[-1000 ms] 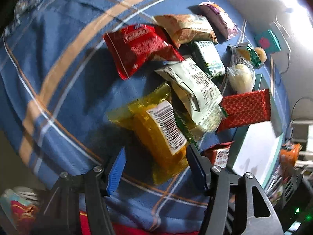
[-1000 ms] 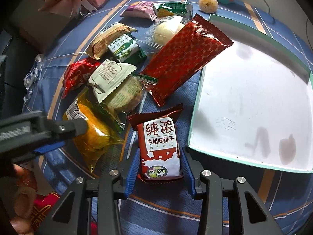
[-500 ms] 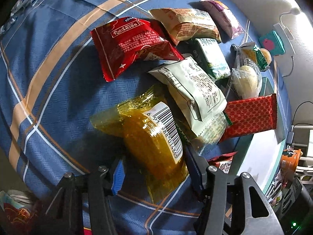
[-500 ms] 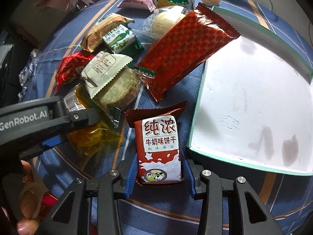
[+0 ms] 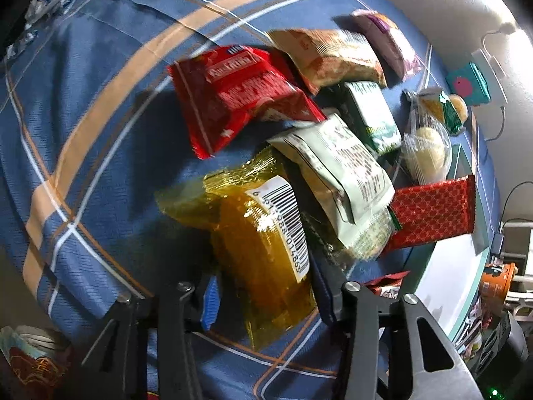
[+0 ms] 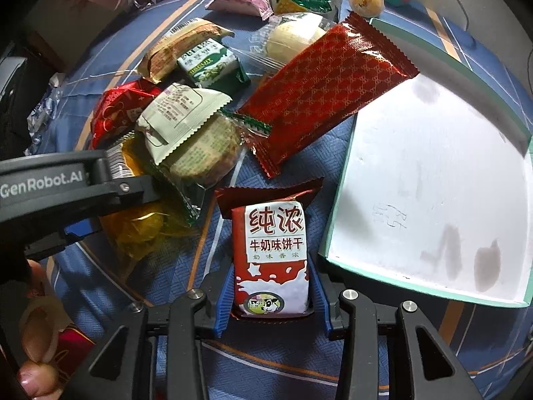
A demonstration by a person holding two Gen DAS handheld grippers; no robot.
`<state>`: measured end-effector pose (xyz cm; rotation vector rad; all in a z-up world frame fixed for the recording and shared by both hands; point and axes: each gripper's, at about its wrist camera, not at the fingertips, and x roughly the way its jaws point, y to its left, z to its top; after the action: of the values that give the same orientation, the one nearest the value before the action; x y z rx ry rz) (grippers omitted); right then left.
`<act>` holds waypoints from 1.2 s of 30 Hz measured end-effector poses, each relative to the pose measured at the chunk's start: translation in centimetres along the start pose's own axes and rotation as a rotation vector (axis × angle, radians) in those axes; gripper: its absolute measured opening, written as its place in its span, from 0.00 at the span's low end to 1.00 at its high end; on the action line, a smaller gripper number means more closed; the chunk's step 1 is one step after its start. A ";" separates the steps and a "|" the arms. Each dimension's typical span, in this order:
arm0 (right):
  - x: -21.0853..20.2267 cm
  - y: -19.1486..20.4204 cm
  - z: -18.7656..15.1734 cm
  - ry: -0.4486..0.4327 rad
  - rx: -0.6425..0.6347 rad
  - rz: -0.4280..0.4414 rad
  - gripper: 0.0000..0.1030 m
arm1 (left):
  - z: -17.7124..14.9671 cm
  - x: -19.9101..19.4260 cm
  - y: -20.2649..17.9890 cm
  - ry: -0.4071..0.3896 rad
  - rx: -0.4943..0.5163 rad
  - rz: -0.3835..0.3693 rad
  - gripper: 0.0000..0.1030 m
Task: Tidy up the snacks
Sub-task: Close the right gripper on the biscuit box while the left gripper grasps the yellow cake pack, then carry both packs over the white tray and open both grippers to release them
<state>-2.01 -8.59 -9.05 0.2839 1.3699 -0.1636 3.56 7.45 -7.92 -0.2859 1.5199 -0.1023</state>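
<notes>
1. Grabbing phase, both hands at once: each gripper points steeply down at its own snack on the blue plaid cloth [image 5: 100, 106].
2. Left gripper [image 5: 266, 300]: jaws are closing with the yellow packet [image 5: 263, 250] between them. Right pad looks to be against the wrapper edge; left pad shows a sliver of gap, so I judge the pinch not fully set.
3. Yellow packet lies at the near edge of the snack pile, barcode label up, its far end tucked just under the pale green packet [image 5: 336, 170].
4. Right gripper [image 6: 271, 300]: pinching the milk biscuit packet [image 6: 271, 256] at its near end, both blue pads on the wrapper sides.
5. Milk biscuit packet lies flat on the cloth, just left of the white tray [image 6: 336, 206], apart from the pile. Long red packet [image 6: 326, 90] overhangs the tray's far left corner.
6. Tray floor is bare, so sorting looks barely begun.
7. Next move, my read: left finishes its squeeze before any lift, else the slick film slips out. Then lift straight up to free the yellow packet from under the pale green one without dragging the pile.
8. Right needs only a short lift over the tray's low teal rim, then release inside.
</notes>
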 end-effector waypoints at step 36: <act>-7.2 -3.2 1.1 -0.252 0.121 0.046 0.41 | -0.3 -8.1 -4.4 -0.346 0.222 -0.067 0.43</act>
<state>-3.30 -12.30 -2.10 0.3824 1.1045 -0.2370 3.30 5.10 0.99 -0.1667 1.1443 -0.2598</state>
